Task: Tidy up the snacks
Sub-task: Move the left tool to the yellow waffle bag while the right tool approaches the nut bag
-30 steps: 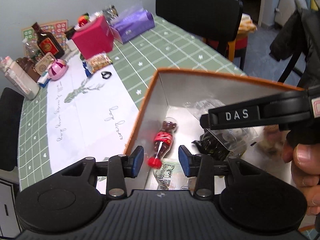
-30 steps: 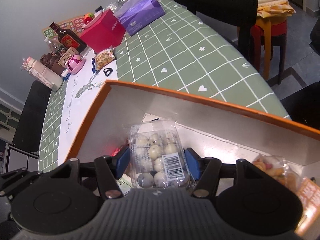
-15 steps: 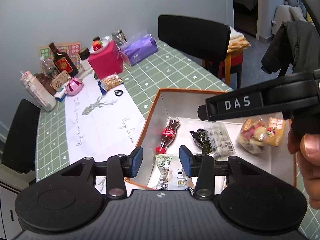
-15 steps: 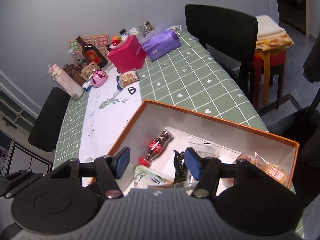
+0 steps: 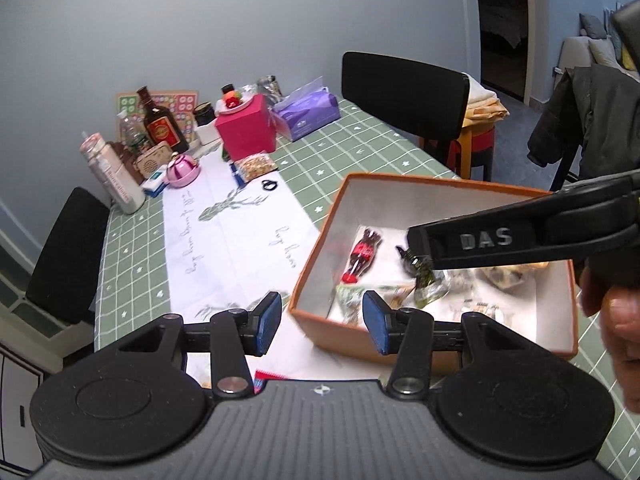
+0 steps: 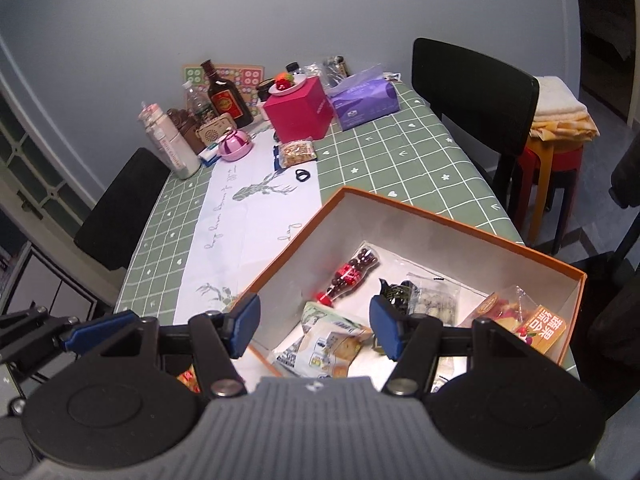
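An orange box (image 6: 452, 216) with white inside walls sits on the table; it also shows in the left wrist view (image 5: 316, 248). Inside lie a cola-bottle candy (image 6: 350, 274), a dark candy bag (image 6: 394, 294), a clear pack of chocolate balls (image 6: 436, 302), a cracker packet (image 6: 326, 340) and a dried-fruit bag (image 6: 532, 324). My right gripper (image 6: 314, 326) is open and empty, above the box's near side. My left gripper (image 5: 322, 322) is open and empty, above the box's near-left corner. A nut snack pack (image 6: 298, 152) lies far up the table.
At the table's far end stand a pink box (image 6: 300, 114), purple tissue pack (image 6: 366, 98), liquor bottle (image 6: 226, 96), pink bowl (image 6: 236, 146) and white bottle (image 6: 168, 142). Black chairs (image 6: 476, 88) stand at the right and left. A white runner (image 6: 240, 216) crosses the green tablecloth.
My right gripper let go of the chocolate ball pack into the box and opened. Both grippers pulled up and back from the box.
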A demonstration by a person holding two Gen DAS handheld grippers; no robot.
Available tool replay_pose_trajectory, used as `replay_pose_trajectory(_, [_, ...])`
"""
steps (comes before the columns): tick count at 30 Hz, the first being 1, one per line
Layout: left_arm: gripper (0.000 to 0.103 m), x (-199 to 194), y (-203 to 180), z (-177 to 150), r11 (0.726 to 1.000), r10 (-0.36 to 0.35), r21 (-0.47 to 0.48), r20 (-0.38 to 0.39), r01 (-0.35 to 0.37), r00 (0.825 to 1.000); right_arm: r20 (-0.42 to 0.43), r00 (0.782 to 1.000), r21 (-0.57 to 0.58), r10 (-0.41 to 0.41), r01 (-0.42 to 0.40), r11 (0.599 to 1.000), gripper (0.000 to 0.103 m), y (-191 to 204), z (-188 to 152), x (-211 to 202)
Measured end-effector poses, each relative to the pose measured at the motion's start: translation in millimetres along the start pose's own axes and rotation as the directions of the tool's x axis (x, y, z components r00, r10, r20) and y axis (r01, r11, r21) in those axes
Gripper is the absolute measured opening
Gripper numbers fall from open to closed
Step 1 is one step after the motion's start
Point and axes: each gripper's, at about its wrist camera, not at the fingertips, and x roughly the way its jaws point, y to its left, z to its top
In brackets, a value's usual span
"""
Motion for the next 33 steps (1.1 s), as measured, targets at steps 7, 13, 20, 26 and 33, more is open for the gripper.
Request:
replay_pose_trajectory(7, [0.056, 3.1, 33.9, -38.7, 0.998, 0.019, -0.064, -0.010, -0.020, 1.000, 0.009, 1.000, -0.078, -0.004, 0.005, 0.997, 0.060, 10.8, -25.6, 2.2])
replay_pose_trajectory(13, [0.057, 16.3, 66.5, -76.6, 0.990, 0.041, -0.132, -0.016, -0.042, 0.999, 0.034, 0.999, -0.141, 0.015, -0.010, 0.990, 0.060, 17.4, -49.4, 11.3])
replay_pose_trajectory(20, [0.057, 25.7, 98.6, -119.7, 0.973, 0.054, -0.222, -0.027, -0.059, 0.998, 0.006, 1.000, -0.172, 0.025, -0.024, 0.985, 0.060, 15.2, -82.5, 38.5])
replay_pose_trajectory(26, [0.062, 28.1, 113.2, -142.1, 0.963, 0.069, -0.261, -0.029, -0.074, 0.997, 0.046, 0.999, -0.241, -0.002, 0.013, 0.970, 0.059, 16.3, -102.0, 45.5])
replay_pose_trajectory(33, [0.065, 40.7, 125.0, -156.2, 0.945, 0.070, -0.318, -0.036, -0.078, 0.997, 0.123, 0.992, -0.404, 0.031, 0.022, 0.915, 0.059, 33.1, -124.3, 36.9])
